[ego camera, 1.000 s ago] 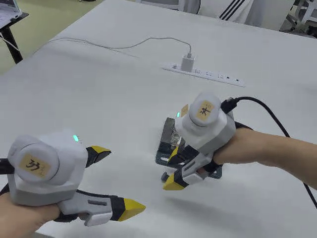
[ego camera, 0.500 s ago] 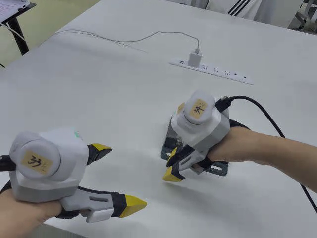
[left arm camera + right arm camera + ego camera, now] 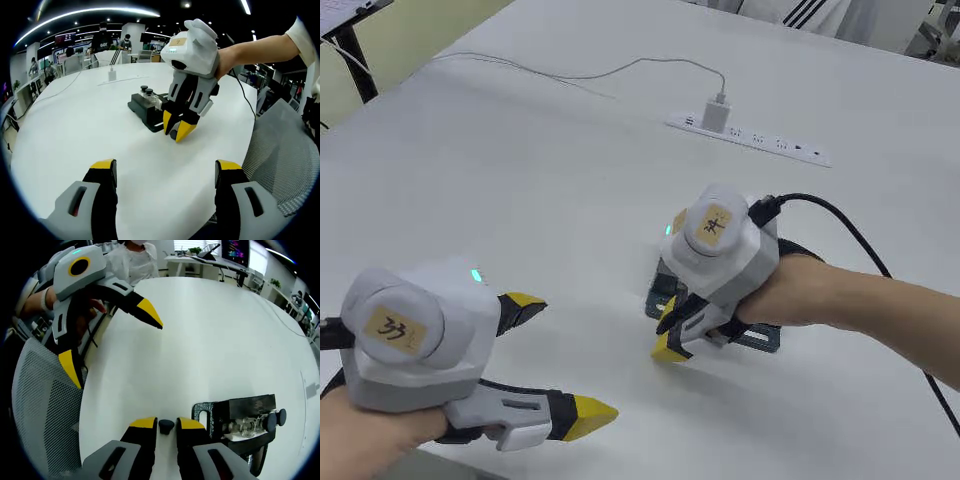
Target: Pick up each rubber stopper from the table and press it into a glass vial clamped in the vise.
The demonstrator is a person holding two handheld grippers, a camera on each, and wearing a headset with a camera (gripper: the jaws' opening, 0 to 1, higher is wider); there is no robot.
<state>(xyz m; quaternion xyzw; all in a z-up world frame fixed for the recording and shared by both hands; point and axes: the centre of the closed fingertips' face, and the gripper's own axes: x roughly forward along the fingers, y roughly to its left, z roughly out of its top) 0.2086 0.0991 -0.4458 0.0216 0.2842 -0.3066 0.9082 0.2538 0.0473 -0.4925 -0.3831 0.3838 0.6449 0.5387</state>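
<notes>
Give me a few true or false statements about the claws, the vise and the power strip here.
The left claw is open and holds nothing. True.
The right claw is wide open. False: it is shut on a rubber stopper beside the vise.
The vise holds glass vials. True.
The power strip has nothing plugged in. False: a white charger sits in the power strip.

The rubber stopper (image 3: 165,426) sits on the table (image 3: 215,340) between the jaw tips of your right gripper (image 3: 166,423). The vise (image 3: 250,407) lies just right of them, with vials (image 3: 244,427) in it. Well ahead of your left gripper (image 3: 165,167), the vise stands behind the right gripper.
</notes>
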